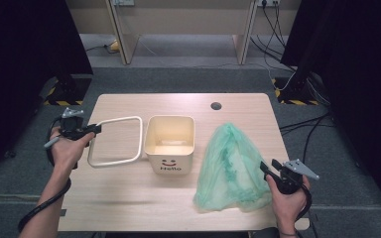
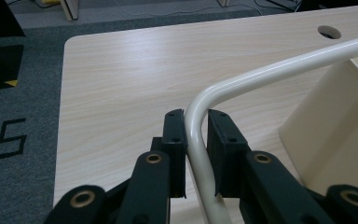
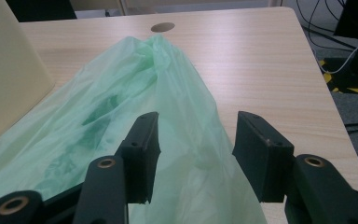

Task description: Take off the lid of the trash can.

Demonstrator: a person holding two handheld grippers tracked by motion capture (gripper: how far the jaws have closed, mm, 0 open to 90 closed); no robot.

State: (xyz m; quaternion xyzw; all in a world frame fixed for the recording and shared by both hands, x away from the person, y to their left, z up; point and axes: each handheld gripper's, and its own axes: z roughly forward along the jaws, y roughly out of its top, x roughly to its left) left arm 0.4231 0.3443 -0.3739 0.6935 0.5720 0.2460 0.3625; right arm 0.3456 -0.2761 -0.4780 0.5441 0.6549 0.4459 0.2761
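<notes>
Viewing from the high view, the left gripper (image 1: 95,129) grasps the cream-white rounded rectangular metal frame (image 1: 115,141) at its left side, just beside the cream plastic bin with a smiley face and "Hello" print (image 1: 169,144) on the light wood table (image 1: 129,193). The translucent green plastic bag (image 1: 230,166) lies in a heap right of the bin, with the right gripper (image 1: 269,168) at its lower right edge. Risk: the frame is long and held at one end, so it may pivot in the grip and knock the bin

Viewing from the left gripper view, both jaws are clenched on the frame's tube (image 2: 196,140) near a rounded corner, the bin wall (image 2: 335,135) close on the right. Risk: the smooth round tube gives little contact area; a quick lift or twist could let it slide or rotate between the pads

Viewing from the right gripper view, the jaws stand released and well apart, with bag film (image 3: 182,116) lying between and beyond them. Risk: closing here may pinch a single thin layer, which could tear, slip out, or drag the whole bag across the table instead of opening it
</notes>
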